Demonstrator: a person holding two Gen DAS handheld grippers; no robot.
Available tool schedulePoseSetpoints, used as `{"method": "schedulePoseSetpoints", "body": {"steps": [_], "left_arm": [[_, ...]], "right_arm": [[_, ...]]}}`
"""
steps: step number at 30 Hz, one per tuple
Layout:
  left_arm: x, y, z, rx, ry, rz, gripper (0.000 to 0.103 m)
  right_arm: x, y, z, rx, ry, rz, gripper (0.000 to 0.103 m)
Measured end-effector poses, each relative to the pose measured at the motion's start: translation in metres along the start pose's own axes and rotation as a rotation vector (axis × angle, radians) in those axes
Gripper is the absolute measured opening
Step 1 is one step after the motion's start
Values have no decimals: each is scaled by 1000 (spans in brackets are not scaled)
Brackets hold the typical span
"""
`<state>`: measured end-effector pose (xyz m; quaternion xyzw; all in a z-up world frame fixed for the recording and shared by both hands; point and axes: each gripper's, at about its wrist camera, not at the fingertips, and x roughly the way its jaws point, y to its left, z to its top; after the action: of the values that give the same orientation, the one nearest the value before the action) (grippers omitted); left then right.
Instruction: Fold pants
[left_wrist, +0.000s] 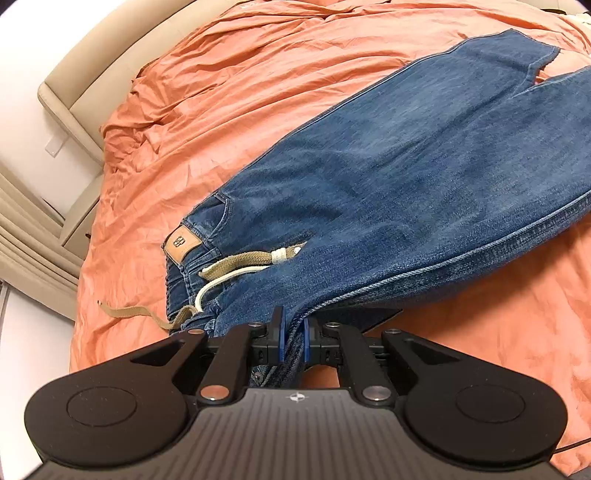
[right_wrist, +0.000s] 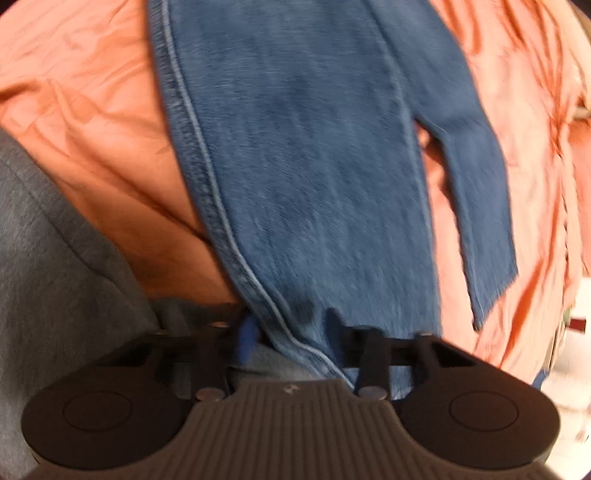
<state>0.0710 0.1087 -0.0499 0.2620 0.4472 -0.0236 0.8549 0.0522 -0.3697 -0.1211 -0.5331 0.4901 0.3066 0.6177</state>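
Rumpled orange bedspread (left_wrist: 258, 92), beige headboard (left_wrist: 74, 99), grey garment (right_wrist: 55, 277).

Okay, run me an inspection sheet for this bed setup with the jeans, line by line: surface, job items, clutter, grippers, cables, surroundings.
Surface: orange bedsheet, heavily wrinkled, covering the bed.
Job's things: blue jeans lie lengthwise with the legs roughly stacked; leather patch at the waistband faces up; tan drawstring trails loose onto the sheet.
Clutter: nothing seen on the sheet apart from the jeans.
Grippers: left gripper is shut on a denim edge near the waist; right gripper has denim between its fingers, but blur hides whether it is clamped.
Cables: a thin dark cable at the lower right edge of the left wrist view.
Surroundings: beige padded headboard; grey clothing, probably the person's.
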Motion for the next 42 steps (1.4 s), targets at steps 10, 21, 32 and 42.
{"method": "schedulePoseSetpoints", "body": {"steps": [10, 21, 32, 42], "left_arm": [[-13, 19, 22, -42, -42, 30, 9], [0, 55, 106, -35, -102, 141, 9], [129, 74, 163, -21, 3, 153, 9], [248, 65, 156, -47, 170, 62, 10]], "right_arm": [[-41, -44, -13, 169, -117, -102, 0], [-59, -152, 4, 327, -208, -293, 0], [25, -247, 64, 402, -169, -302, 0], [148, -272, 111, 396, -60, -197, 0]]}}
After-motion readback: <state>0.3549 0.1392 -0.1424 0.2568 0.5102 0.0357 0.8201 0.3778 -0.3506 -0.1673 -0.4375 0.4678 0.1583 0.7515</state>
